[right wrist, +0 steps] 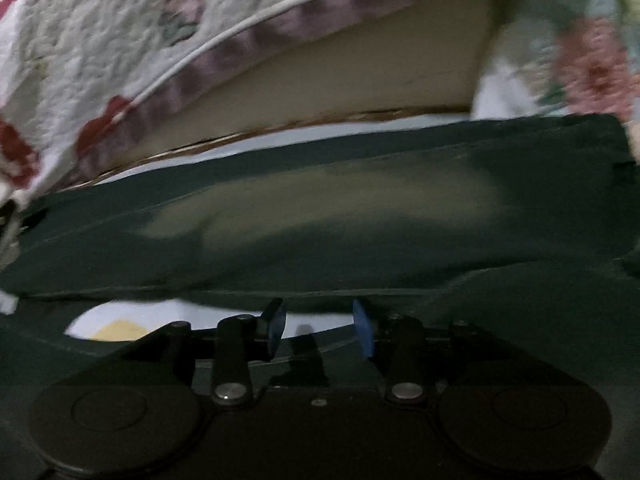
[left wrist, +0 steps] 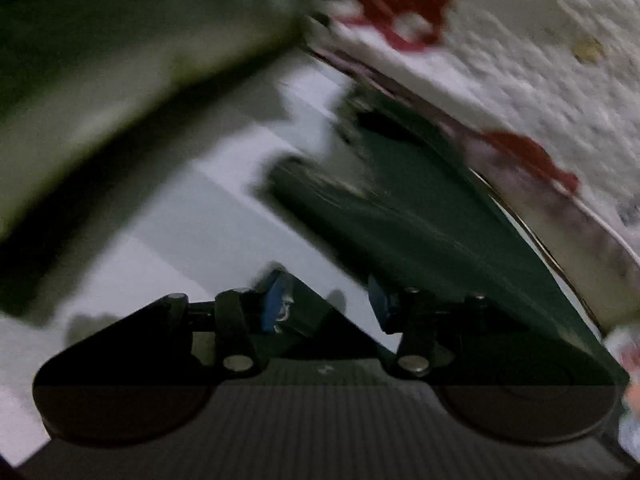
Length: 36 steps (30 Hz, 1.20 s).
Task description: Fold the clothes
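Garment [right wrist: 360, 208], dark green, lies flat near quilted blanket [right wrist: 100, 40]. Both grippers, left [left wrist: 330, 304] and right [right wrist: 320, 328], jaws parted, empty. Fold stage unclear.

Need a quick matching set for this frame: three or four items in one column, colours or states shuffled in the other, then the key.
Items:
1. garment
2. quilt
3. left hand-held gripper
4. gripper pads

Colour or state:
A. blue
B. white with red patches
C. dark green
D. open, nothing between the fingers

Pairs: 1-C, 2-B, 3-D, 4-A
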### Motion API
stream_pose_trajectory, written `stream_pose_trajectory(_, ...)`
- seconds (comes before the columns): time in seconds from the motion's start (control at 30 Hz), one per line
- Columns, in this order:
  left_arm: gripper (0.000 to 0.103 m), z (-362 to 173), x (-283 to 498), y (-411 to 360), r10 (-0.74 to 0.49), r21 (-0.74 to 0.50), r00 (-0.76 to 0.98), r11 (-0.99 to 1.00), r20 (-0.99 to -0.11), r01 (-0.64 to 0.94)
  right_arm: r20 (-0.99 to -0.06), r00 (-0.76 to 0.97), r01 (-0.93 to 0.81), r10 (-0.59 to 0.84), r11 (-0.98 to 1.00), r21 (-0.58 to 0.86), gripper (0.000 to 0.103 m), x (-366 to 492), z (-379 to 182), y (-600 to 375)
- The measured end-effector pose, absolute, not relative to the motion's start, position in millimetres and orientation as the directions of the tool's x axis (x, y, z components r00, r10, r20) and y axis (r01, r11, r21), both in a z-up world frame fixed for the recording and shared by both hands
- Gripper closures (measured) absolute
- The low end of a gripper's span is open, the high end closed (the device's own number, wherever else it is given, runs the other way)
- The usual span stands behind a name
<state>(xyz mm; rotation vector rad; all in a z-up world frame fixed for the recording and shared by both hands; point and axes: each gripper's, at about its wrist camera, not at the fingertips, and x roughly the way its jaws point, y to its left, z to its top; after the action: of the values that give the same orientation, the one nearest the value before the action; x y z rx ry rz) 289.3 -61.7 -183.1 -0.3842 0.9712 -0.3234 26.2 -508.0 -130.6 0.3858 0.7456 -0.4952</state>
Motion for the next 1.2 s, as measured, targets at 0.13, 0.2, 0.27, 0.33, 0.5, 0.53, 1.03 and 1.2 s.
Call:
stream_pose_trajectory(0.13,0.04,-186,289,-70,-0.45,-0.467,0.531,0.877,-0.718,0.112,-0.718,0.625,0.573,-0.306,0.805,0.156,0.061,26,-134,-510)
stream_pose_trajectory(0.2,0.039,-189,289,-66,-0.456,-0.484,0.535,0.87,-0.711,0.097,-0.718,0.625,0.574,-0.307,0.804,0.156,0.057,28,-136,-509)
stream_pose_trajectory(0.27,0.039,-191,290,-62,-0.453,-0.494,0.54,0.866,-0.709,0.078,-0.718,0.628,0.564,-0.299,0.811,0.156,0.054,33,-138,-506)
stream_pose_trajectory(0.33,0.039,-192,297,-64,-0.436,-0.489,0.557,0.87,-0.707,0.06,-0.718,0.631,0.55,-0.295,0.822,0.146,0.047,39,-140,-501)
stream_pose_trajectory(0.5,0.038,-187,301,-66,-0.323,-0.363,0.597,0.93,-0.735,0.057,-0.705,0.62,0.514,-0.344,0.857,0.034,0.007,60,-151,-485)
stream_pose_trajectory(0.53,0.038,-187,301,-68,-0.276,-0.298,0.6,0.952,-0.751,0.066,-0.702,0.618,0.506,-0.354,0.862,0.011,0.003,65,-153,-481)
stream_pose_trajectory(1.03,0.04,-188,321,-35,-0.401,-0.401,0.643,0.903,-0.653,0.155,-0.558,0.631,0.419,-0.539,0.842,-0.34,0.092,61,-128,-461)
stream_pose_trajectory(1.2,0.076,-189,318,-55,-0.475,-0.434,0.625,0.871,-0.62,0.232,-0.563,0.772,0.105,-0.295,0.933,-0.345,0.066,83,-135,-404)
